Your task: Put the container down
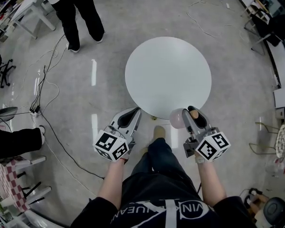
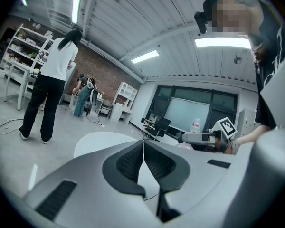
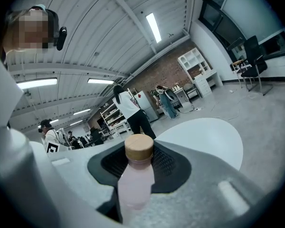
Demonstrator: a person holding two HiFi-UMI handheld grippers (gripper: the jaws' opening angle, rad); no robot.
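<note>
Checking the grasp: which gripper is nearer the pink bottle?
Right. The right gripper is shut on the pink bottle; the left gripper hangs apart to its left, shut, empty.

Head view: high above, aimed steeply down at the round bench (image 1: 167,75), with the left hand-held gripper (image 1: 134,112) and right hand-held gripper (image 1: 194,111) near the lower edge. Gripper views: low and close behind own jaws, tilted upward across the bench toward the ceiling (image 2: 133,23). Shared by all three: bench and standing person (image 1: 78,13).

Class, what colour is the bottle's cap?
The bottle's cap is light wooden tan; clearest in right gripper view.
</note>
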